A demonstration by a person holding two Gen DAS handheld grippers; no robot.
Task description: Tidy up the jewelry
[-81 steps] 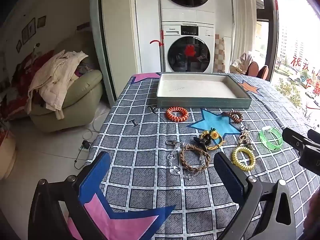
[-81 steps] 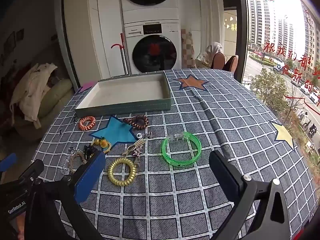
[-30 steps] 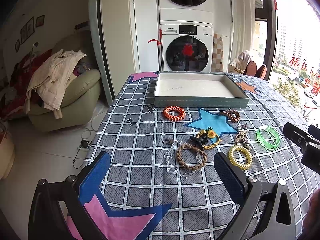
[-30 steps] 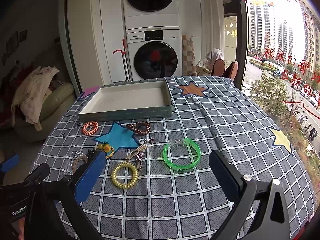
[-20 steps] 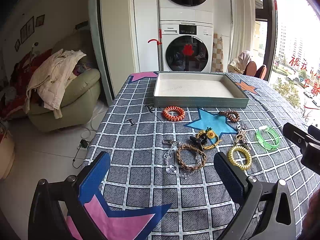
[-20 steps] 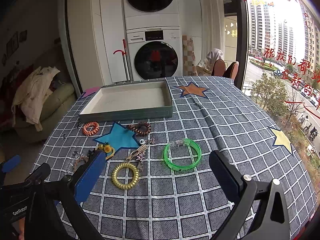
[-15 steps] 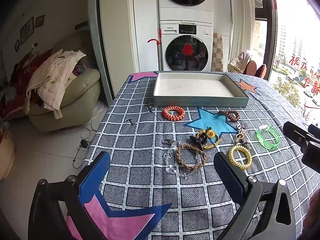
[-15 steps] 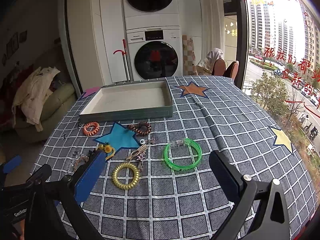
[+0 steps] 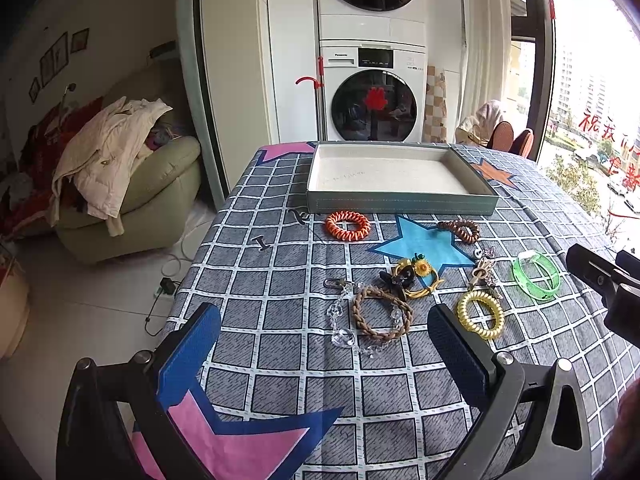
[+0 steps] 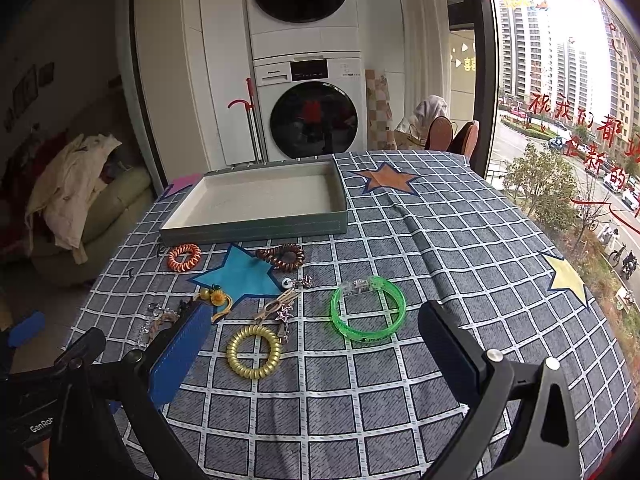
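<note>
Left gripper (image 9: 320, 344) and right gripper (image 10: 316, 344): jaws wide apart, holding nothing, both above the near part of the checked cloth (image 10: 440, 240). Jewelry lies loose on the cloth in front of the tray (image 10: 256, 229): green bangle (image 10: 368, 314), yellow coil (image 10: 253, 351), orange coil (image 9: 347, 225), brown coil (image 10: 281, 257), braided bracelet (image 9: 382, 314). Legible: "Panasonic" on the washer (image 9: 374, 96); "GenRob…" on the left gripper's body in the right view.

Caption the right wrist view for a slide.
Open right gripper above green bangle and yellow coil tie; tray empty.
</note>
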